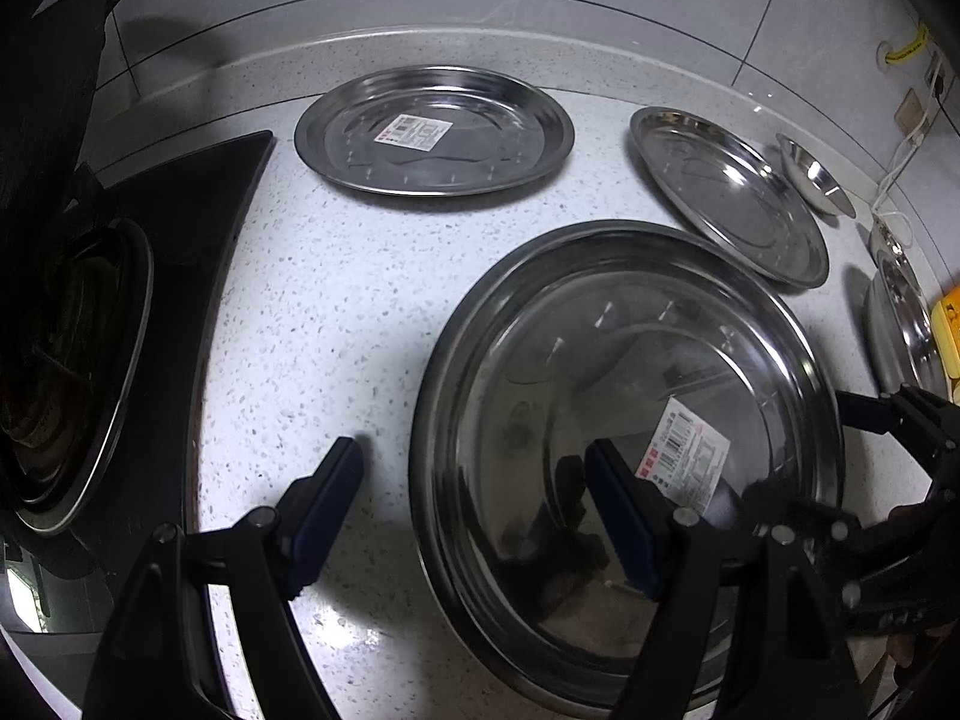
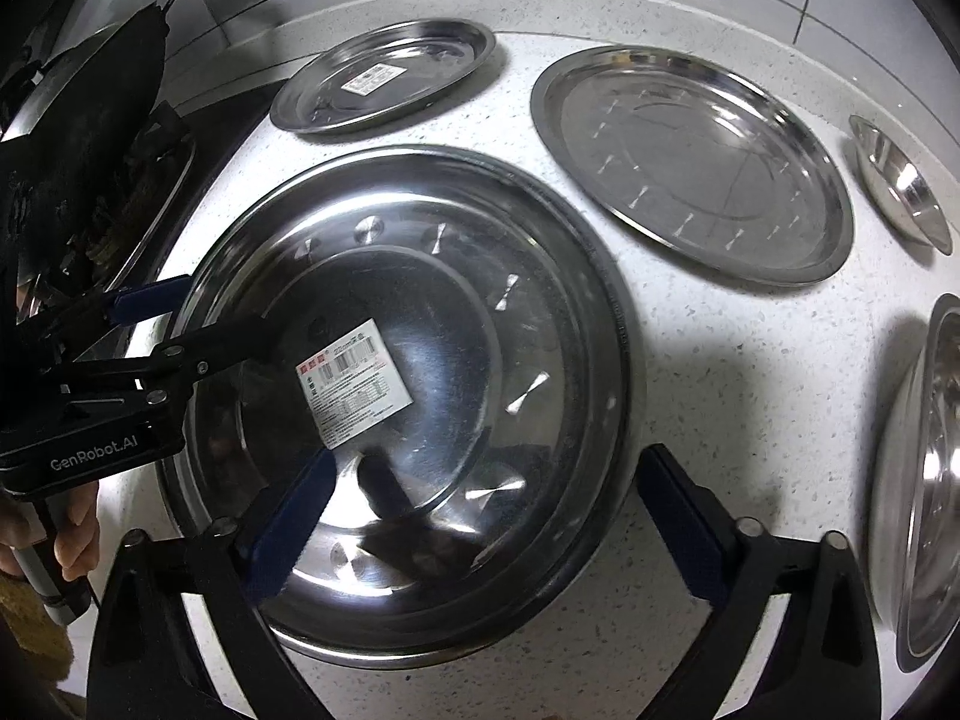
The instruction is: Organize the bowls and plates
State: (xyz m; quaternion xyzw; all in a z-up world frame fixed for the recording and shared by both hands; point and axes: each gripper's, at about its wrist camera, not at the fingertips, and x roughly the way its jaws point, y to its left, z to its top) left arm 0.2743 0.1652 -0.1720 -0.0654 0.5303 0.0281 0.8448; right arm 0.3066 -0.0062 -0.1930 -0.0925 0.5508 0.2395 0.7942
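A large steel plate (image 1: 630,324) (image 2: 540,276) with a white barcode label lies flat on the speckled counter (image 1: 312,312). A double rim suggests it is nested in a second plate. My left gripper (image 1: 474,474) is open across its left rim, one finger on the counter and one over the plate. My right gripper (image 2: 486,474) is open across the right rim in the same way, and no pad presses the metal. Each gripper also shows in the other view: the left gripper (image 2: 198,324), the right gripper (image 1: 888,414).
A labelled steel plate (image 1: 432,132) (image 2: 384,78) and a plain one (image 1: 732,192) (image 2: 690,162) lie further back. A small steel bowl (image 1: 816,177) (image 2: 900,180) and a larger bowl (image 1: 900,312) (image 2: 924,480) sit right. A stove (image 1: 72,360) with a dark wok (image 2: 90,150) borders the left.
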